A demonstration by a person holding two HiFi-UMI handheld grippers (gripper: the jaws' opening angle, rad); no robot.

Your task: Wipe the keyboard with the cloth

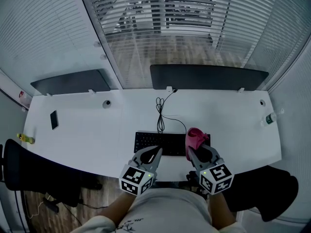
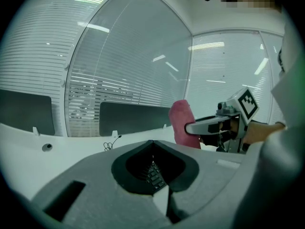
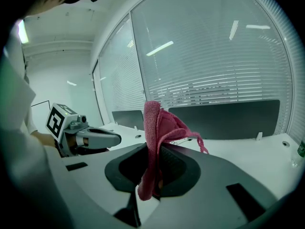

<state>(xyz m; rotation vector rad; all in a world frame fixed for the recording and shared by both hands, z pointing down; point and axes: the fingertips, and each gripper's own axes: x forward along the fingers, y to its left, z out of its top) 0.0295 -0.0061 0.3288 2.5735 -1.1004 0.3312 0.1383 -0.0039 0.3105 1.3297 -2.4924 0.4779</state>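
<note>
Above the right end of the flat black keyboard (image 1: 158, 142), the right gripper (image 1: 197, 153) pinches a soft pink cloth (image 1: 196, 137) by a fold. It looks light and floppy, and likely wipes best bunched. The left gripper (image 1: 154, 154) is closed and empty.

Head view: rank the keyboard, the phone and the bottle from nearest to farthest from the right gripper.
Measured from the right gripper, which holds the cloth:
1. Keyboard, right beside it on its left, near the front edge of the desk.
2. Bottle, at the desk's right end.
3. Phone, far over on the desk's left side.
</note>
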